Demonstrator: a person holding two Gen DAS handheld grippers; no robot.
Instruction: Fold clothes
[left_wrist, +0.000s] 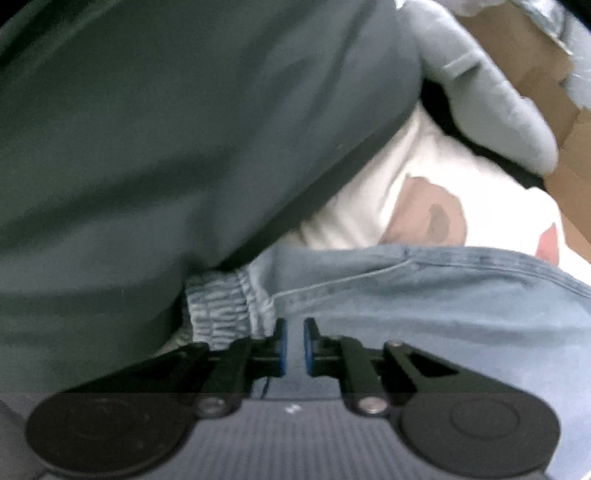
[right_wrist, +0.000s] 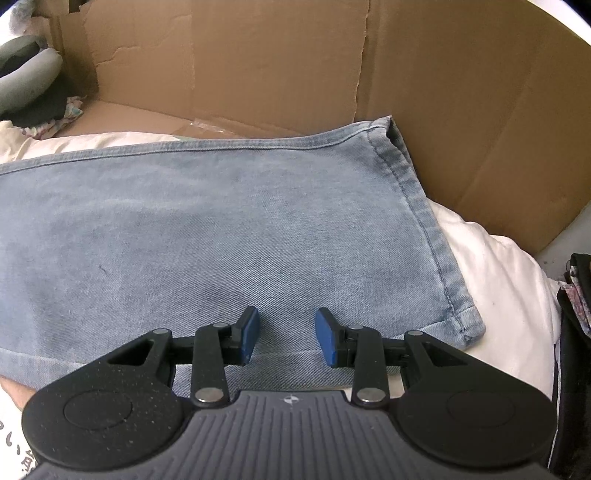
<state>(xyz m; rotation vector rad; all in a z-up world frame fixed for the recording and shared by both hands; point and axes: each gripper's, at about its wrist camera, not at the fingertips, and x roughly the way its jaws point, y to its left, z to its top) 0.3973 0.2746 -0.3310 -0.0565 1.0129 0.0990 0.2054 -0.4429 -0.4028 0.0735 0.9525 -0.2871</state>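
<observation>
Your light-blue denim trousers (right_wrist: 221, 229) lie flat on a white cloth (right_wrist: 498, 280), hem at the right, just near the cardboard box wall (right_wrist: 443, 110); the elastic waistband (left_wrist: 221, 306) is bunched at the left under a dark green garment (left_wrist: 166, 147).

Your right gripper (right_wrist: 286, 336) hovers over the denim, jaws apart, holding nothing. Your left gripper (left_wrist: 294, 345) has its jaws nearly together with denim between them; whether it is pinched, I cannot tell.

Flat, long, hem exposed: that fits either full length or one fold made.

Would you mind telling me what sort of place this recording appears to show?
Probably a home laundry-sorting spot, though little of the room shows. Light blue denim jeans lie on white bedding or cloth, a large brown cardboard box stands behind, and more garments, including a dark green one, are piled nearby.
</observation>
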